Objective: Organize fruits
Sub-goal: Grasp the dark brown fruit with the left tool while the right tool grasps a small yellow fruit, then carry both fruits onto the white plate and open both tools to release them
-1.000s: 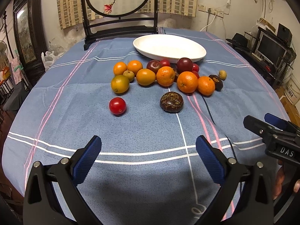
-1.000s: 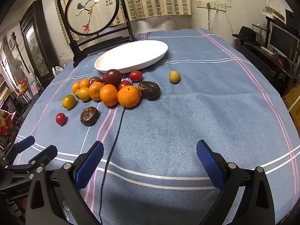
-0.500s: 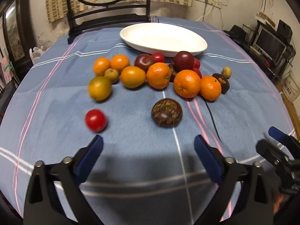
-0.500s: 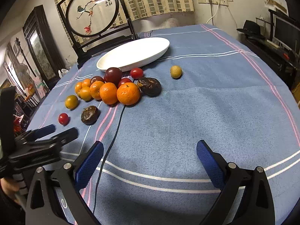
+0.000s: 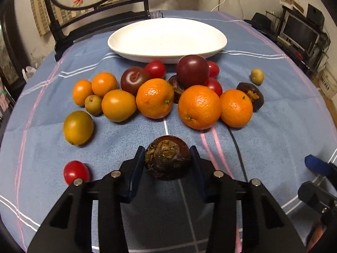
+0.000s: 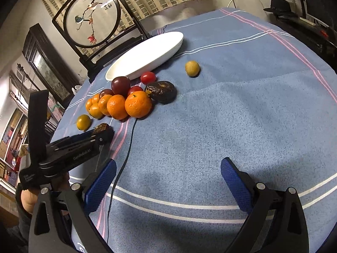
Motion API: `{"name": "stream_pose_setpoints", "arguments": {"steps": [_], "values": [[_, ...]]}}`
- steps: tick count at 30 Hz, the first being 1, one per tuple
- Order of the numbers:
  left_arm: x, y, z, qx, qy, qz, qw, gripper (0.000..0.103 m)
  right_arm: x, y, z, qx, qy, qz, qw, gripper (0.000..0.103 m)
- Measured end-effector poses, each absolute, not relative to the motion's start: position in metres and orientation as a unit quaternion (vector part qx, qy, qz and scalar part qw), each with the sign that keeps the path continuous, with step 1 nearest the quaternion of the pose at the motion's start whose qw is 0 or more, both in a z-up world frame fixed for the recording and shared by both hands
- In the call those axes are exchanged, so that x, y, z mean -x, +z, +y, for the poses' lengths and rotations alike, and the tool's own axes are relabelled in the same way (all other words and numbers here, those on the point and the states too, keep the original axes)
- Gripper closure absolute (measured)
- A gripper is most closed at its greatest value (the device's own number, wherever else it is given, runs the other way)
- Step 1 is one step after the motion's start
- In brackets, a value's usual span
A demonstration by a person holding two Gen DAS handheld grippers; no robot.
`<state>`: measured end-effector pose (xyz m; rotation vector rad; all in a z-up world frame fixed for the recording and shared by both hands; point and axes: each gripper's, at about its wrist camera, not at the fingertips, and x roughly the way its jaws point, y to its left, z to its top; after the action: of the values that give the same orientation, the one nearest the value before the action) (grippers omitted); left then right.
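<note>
On the round worktop (image 5: 273, 151) under its blue striped cloth, your largest risk is the wide white oval dish (image 5: 167, 39) at the far edge: it stands empty behind the whole heap, so carrying anything to it means passing low over fruit that would roll if clipped. Next, the three big orange mandarins (image 5: 199, 107) sit touching one another and the dark red plums behind; a nudge there could scatter the pile. Your left claw (image 5: 167, 162) has just been closing and now has its blue pads against both sides of the dark brown, rough-topped round fruit (image 5: 167, 160), which still rests on the cloth just before the heap; the hold sits low and looks shallow, so a quick lift may let it slip out. Your right claw (image 6: 166, 181) hangs spread wide over bare cloth, grasping nothing. Smallest, the red cherry tomato (image 5: 74, 171) lies just beside your left claw and could be knocked away.
</note>
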<state>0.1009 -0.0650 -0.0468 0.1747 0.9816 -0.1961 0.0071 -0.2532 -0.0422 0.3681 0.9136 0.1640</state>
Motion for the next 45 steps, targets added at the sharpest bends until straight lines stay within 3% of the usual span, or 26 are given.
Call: {"name": "stream_pose_setpoints", "arguments": {"steps": [10, 16, 21, 23, 25, 29, 31, 45], "values": [[-0.081, -0.030, -0.036, -0.087, -0.090, 0.450, 0.884, 0.061, -0.029, -0.011, -0.256, -0.080, 0.040, 0.427, 0.900, 0.003], [-0.076, -0.024, -0.011, -0.068, -0.081, 0.445, 0.889, 0.061, -0.089, -0.004, -0.269, -0.016, -0.008, 0.416, 0.909, 0.003], [-0.078, -0.023, 0.002, -0.058, -0.074, 0.443, 0.891, 0.061, -0.139, -0.024, -0.266, -0.010, -0.003, 0.461, 0.888, 0.036], [-0.080, -0.023, 0.007, -0.057, -0.072, 0.441, 0.893, 0.061, -0.153, -0.029, -0.263, -0.001, -0.010, 0.466, 0.885, 0.056], [-0.083, -0.022, 0.010, -0.058, -0.069, 0.439, 0.894, 0.061, -0.162, -0.034, -0.258, 0.011, -0.008, 0.475, 0.880, 0.066], [-0.088, -0.023, 0.014, -0.061, -0.070, 0.435, 0.895, 0.061, -0.170, -0.045, -0.249, 0.030, 0.002, 0.487, 0.873, 0.069], [-0.091, -0.023, 0.014, -0.064, -0.073, 0.435, 0.895, 0.061, -0.170, -0.045, -0.246, 0.033, 0.013, 0.488, 0.872, 0.079], [-0.144, 0.018, 0.010, -0.052, -0.109, 0.426, 0.897, 0.061, -0.167, 0.006, -0.235, 0.004, 0.085, 0.427, 0.900, 0.080]]}}
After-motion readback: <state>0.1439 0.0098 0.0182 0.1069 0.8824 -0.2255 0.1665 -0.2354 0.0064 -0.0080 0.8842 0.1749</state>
